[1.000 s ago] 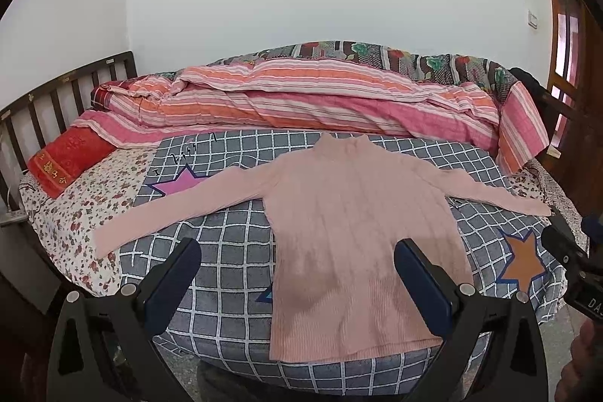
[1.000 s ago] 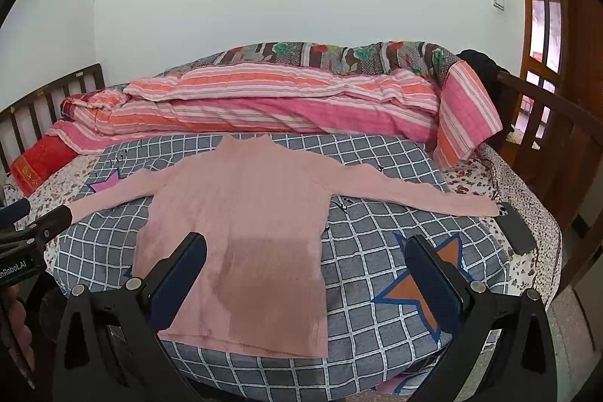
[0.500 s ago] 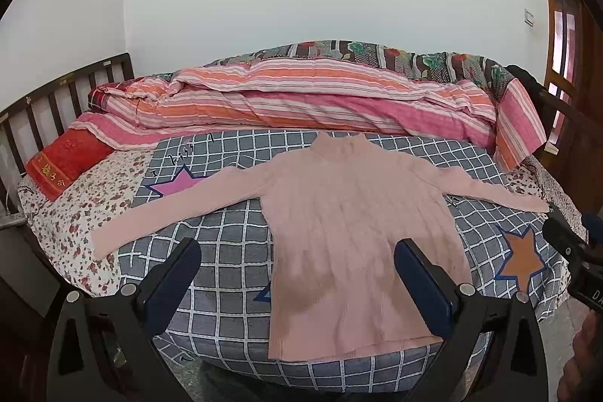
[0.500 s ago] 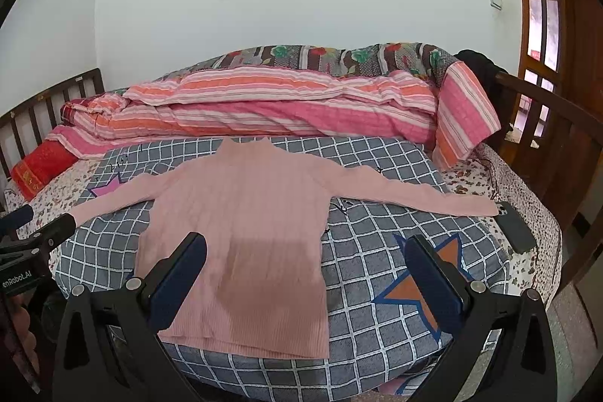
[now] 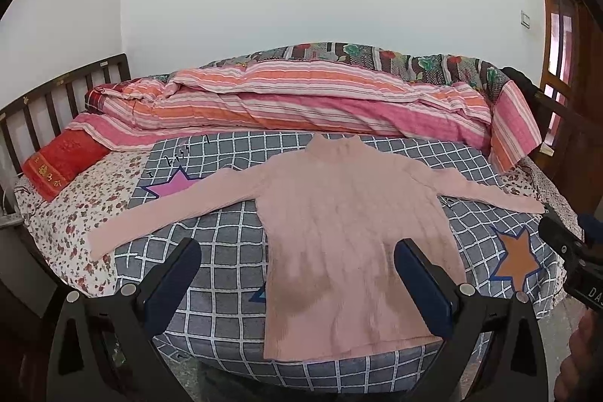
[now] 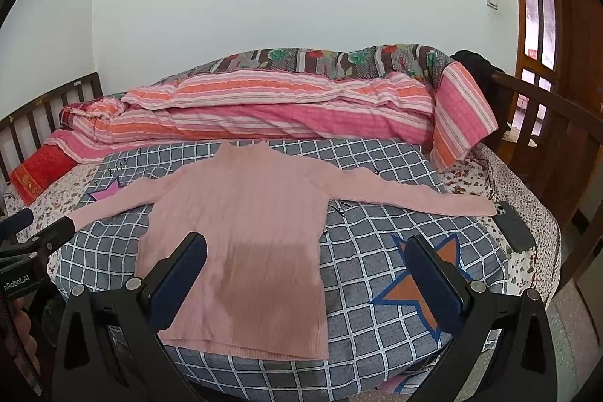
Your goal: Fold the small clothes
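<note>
A pink long-sleeved knit sweater [image 5: 350,232] lies flat, front up, on a grey checked blanket [image 5: 226,243], both sleeves spread wide, hem toward me. It also shows in the right wrist view [image 6: 245,232]. My left gripper [image 5: 297,285] is open and empty, held above the near edge of the bed over the sweater's lower left part. My right gripper [image 6: 307,281] is open and empty, over the sweater's lower right edge. Neither touches the cloth.
A rolled striped pink quilt [image 5: 301,104] lies along the back of the bed. A red pillow [image 5: 62,161] sits at the left by the wooden headboard [image 5: 56,100]. A dark phone [image 6: 514,226] lies by the right sleeve end. A wooden bed rail [image 6: 557,123] stands at right.
Both grippers have drifted slightly; the sweater looks a little farther and lower in view. The sweater itself has not moved and both grippers stay open.
</note>
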A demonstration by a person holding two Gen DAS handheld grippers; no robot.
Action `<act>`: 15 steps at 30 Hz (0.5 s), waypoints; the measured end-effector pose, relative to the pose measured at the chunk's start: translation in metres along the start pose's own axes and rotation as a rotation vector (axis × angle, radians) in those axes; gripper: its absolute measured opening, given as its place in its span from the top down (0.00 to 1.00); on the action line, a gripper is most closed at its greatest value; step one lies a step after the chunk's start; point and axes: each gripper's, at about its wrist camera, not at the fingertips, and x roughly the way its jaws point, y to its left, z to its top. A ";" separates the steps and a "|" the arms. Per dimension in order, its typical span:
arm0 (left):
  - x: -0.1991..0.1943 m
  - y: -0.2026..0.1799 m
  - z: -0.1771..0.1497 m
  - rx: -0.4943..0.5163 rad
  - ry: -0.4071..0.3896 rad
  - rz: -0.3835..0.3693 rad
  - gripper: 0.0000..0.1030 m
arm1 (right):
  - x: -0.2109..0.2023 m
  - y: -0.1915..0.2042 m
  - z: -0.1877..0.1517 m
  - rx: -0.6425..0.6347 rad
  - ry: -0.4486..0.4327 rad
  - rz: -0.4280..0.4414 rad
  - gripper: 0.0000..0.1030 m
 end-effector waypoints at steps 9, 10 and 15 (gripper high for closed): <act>0.001 0.001 0.003 -0.010 0.002 0.000 0.00 | 0.000 0.003 0.001 -0.003 -0.003 0.000 0.00; 0.002 0.002 0.003 -0.010 0.006 0.000 0.00 | 0.001 0.003 0.001 -0.003 -0.003 0.002 0.00; 0.009 0.011 0.000 -0.028 0.019 0.001 0.00 | 0.007 0.007 -0.001 -0.015 0.007 -0.003 0.00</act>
